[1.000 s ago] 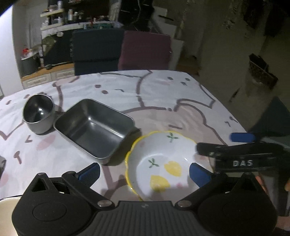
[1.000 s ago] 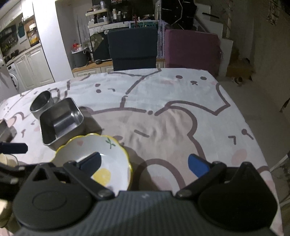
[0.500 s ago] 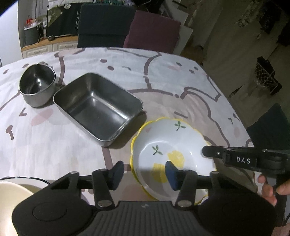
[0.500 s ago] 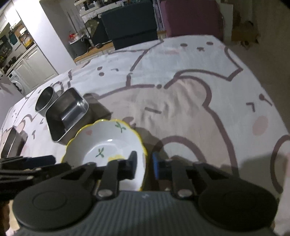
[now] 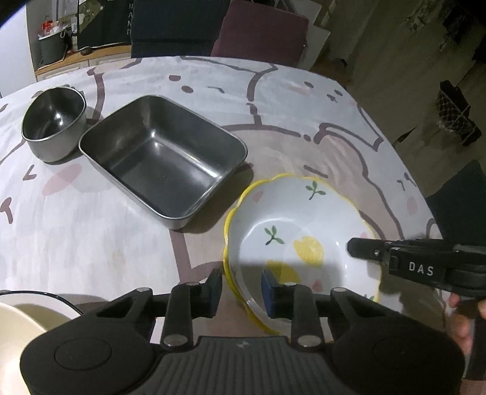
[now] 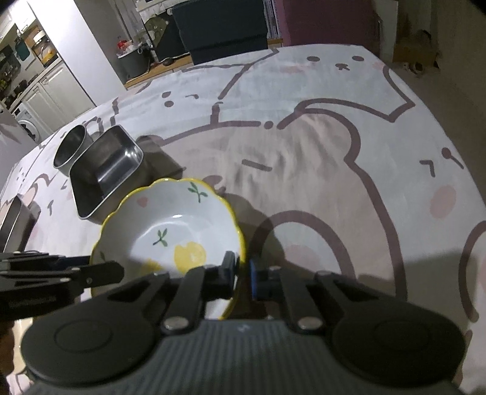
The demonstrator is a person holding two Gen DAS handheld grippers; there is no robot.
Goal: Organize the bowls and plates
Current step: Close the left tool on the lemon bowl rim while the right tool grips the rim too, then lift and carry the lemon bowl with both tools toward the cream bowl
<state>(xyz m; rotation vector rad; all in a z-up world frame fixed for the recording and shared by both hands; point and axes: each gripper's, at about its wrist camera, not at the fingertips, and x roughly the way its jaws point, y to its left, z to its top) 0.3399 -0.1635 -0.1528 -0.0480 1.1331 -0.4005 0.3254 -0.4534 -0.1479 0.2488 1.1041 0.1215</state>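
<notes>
**Desk:** Where do you have the dish, and how do your fingers stand?

**Photographer:** The scalloped lemon bowl (image 5: 303, 240) sits on the worktop (image 5: 91, 237) at about 5 o'clock in the left wrist view. Your left gripper (image 5: 241, 288) straddles its near rim, one finger outside, one inside; the jaws are narrow and closing, with a gap showing beside the rim, so no firm pinch yet. Your right gripper (image 6: 243, 275) bites the opposite rim, its fingers narrowed almost together and closing onto the yellow edge, which they seem to press.

**Desk:** How far along is the tidying?

**Photographer:** Early, by my reading. Nothing is stacked: the bowl appears to rest on the cloth, and the grasp is only being made. Lifting it, carrying it and nesting the rest all remain for you.

**Desk:** What else is around?

**Photographer:** A steel rectangular tray (image 5: 164, 155) lies just beside the bowl at 10 o'clock, near but apart. A small steel bowl (image 5: 53, 121) stands beyond it, close to the tray's far corner. A cream dish (image 5: 18, 322) peeks in at 8 o'clock, mostly cut off. Two chairs (image 5: 212, 27) stand at the far edge.

**Desk:** Anything in your way?

**Photographer:** The tray crowds the bowl's far-left side, so watch a clip there when you raise it. To the right the cloth lies open.
</notes>
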